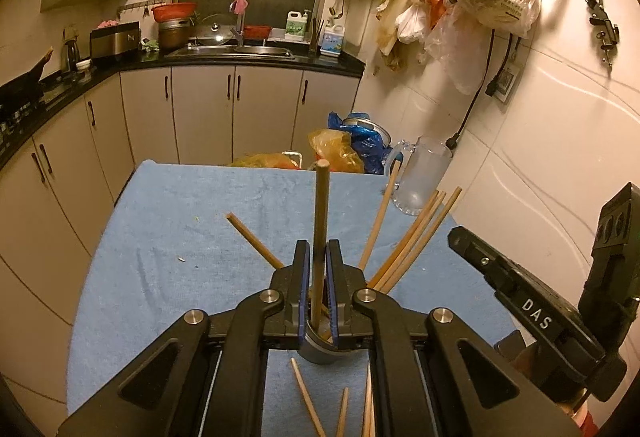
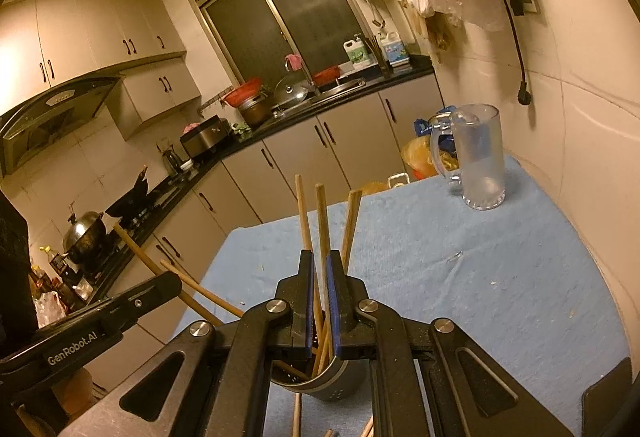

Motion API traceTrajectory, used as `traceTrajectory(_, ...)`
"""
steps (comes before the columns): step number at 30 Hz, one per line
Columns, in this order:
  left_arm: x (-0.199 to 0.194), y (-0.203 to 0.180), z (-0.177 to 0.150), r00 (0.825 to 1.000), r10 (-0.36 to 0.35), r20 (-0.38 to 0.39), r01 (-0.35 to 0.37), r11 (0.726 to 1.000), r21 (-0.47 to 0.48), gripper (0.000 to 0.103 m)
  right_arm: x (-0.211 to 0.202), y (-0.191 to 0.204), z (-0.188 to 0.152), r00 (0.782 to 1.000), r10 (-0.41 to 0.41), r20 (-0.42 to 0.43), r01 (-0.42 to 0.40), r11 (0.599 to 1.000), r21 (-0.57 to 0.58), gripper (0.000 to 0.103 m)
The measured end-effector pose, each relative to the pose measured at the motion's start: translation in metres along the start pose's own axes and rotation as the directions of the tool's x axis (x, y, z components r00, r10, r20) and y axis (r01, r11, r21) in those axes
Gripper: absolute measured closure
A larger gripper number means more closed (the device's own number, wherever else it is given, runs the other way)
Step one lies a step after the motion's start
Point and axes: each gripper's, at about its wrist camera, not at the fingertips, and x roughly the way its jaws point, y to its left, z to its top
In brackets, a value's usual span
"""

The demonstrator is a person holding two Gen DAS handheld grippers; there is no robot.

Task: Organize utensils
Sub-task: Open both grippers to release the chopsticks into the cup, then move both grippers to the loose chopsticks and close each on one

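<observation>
A grey perforated utensil holder [image 1: 316, 351] stands on the blue cloth, and it also shows in the right wrist view [image 2: 332, 381]. Several wooden chopsticks [image 1: 408, 241] lean out of it. My left gripper [image 1: 319, 249] is shut on one upright dark chopstick [image 1: 321, 221] whose lower end is in the holder. My right gripper [image 2: 319, 265] is shut on a light wooden chopstick [image 2: 323, 229] standing in the holder, with others [image 2: 303, 213] beside it. Loose chopsticks [image 1: 308, 401] lie on the cloth near the holder.
A clear glass mug [image 2: 478, 157] stands at the cloth's far right corner, also in the left wrist view [image 1: 422, 175]. Plastic bags [image 1: 340, 149] sit beyond the table's far edge. The tiled wall [image 1: 560, 141] is close on the right. Kitchen cabinets [image 1: 200, 109] stand beyond.
</observation>
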Motion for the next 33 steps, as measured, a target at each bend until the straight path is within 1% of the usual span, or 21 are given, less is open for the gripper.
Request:
traceTrajectory(1,-0.002,0.001,-0.001,1.0,0.002,0.004,-0.002,1.0,0.0,0.088,-0.003,0.0,0.0,1.0,-0.001,0.005,0.001,1.0,-0.001,0.095)
traceTrajectory(2,-0.006,0.001,-0.002,1.0,0.003,0.012,-0.003,1.0,-0.002,0.082,-0.006,0.0,0.0,1.0,-0.001,0.008,0.001,1.0,0.002,0.095)
traceTrajectory(3,-0.009,0.002,-0.002,1.0,0.005,0.02,-0.005,1.0,-0.004,0.079,-0.009,-0.001,0.0,1.0,0.001,0.01,-0.001,1.0,0.007,0.095)
traceTrajectory(7,-0.024,0.004,-0.006,0.999,0.007,0.043,-0.007,1.0,-0.004,0.079,-0.022,-0.004,-0.005,1.0,0.007,0.016,-0.008,1.0,0.017,0.095)
traceTrajectory(12,-0.038,0.011,-0.02,0.999,0.012,0.047,-0.011,1.0,-0.017,0.076,-0.034,-0.009,-0.019,1.0,0.012,-0.003,-0.011,0.999,0.034,0.092)
traceTrajectory(20,-0.06,0.025,-0.059,0.999,0.024,0.039,-0.023,0.999,-0.033,0.075,-0.049,-0.017,-0.046,0.999,0.008,-0.044,-0.007,0.999,0.043,0.091)
traceTrajectory(23,-0.06,0.032,-0.08,1.0,0.022,0.004,-0.022,0.999,-0.04,0.074,-0.052,-0.022,-0.061,0.997,0.004,-0.072,0.0,0.999,0.049,0.089)
traceTrajectory(27,-0.05,0.039,-0.116,0.997,0.02,-0.073,-0.022,0.999,-0.038,0.074,-0.052,-0.025,-0.088,0.991,0.003,-0.134,0.005,0.998,0.058,0.088)
traceTrajectory(29,-0.039,0.042,-0.136,0.991,0.005,-0.137,-0.012,0.999,-0.051,0.074,-0.049,-0.029,-0.106,0.985,0.003,-0.174,0.009,0.998,0.066,0.088)
traceTrajectory(31,-0.027,0.043,-0.155,0.979,-0.011,-0.202,-0.002,0.998,-0.062,0.074,-0.047,-0.032,-0.124,0.977,-0.006,-0.212,0.021,0.997,0.07,0.088)
traceTrajectory(33,-0.019,0.041,-0.172,0.969,-0.021,-0.247,0.006,0.998,-0.061,0.074,-0.043,-0.036,-0.138,0.97,-0.014,-0.244,0.034,0.996,0.079,0.088)
